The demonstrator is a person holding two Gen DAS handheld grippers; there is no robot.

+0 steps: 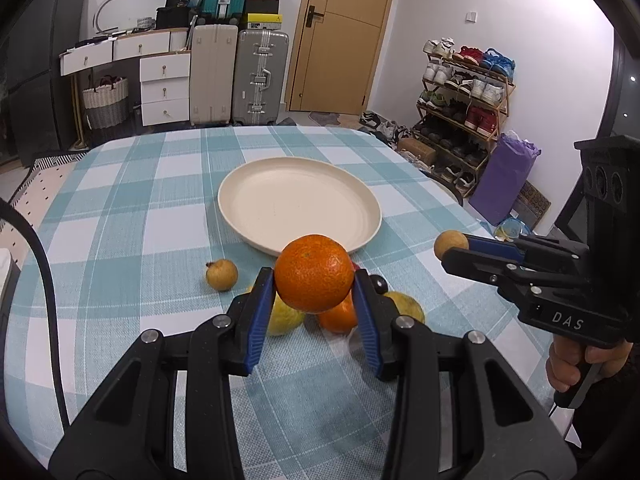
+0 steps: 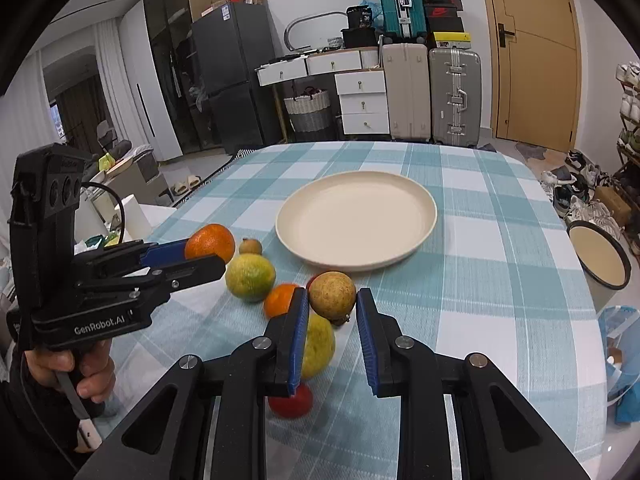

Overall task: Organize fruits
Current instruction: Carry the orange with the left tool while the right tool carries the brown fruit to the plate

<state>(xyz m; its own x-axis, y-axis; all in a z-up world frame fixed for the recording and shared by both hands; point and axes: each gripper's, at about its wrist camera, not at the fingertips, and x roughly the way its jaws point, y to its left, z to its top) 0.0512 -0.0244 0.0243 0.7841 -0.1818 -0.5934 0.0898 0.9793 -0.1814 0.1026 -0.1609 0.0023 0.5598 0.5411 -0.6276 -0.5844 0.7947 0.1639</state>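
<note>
My left gripper (image 1: 314,276) is shut on an orange (image 1: 314,274) and holds it above the checked tablecloth; in the right wrist view the same gripper (image 2: 200,252) and orange (image 2: 210,243) show at the left. My right gripper (image 2: 332,294) is shut on a small brown round fruit (image 2: 332,295), which also shows at that gripper's tip (image 1: 451,243) in the left wrist view. Below them lie a green-yellow citrus (image 2: 250,278), a second orange (image 2: 282,300), a yellow fruit (image 2: 320,344), a red fruit (image 2: 291,400) and a small brown fruit (image 1: 222,275). The cream plate (image 1: 296,204) beyond has nothing on it.
A cream enamel bowl (image 2: 600,256) sits at the table's right edge. A person's hand (image 2: 92,376) grips the left handle. Suitcases, white drawers and a shoe rack (image 1: 464,104) stand beyond the far edge of the table.
</note>
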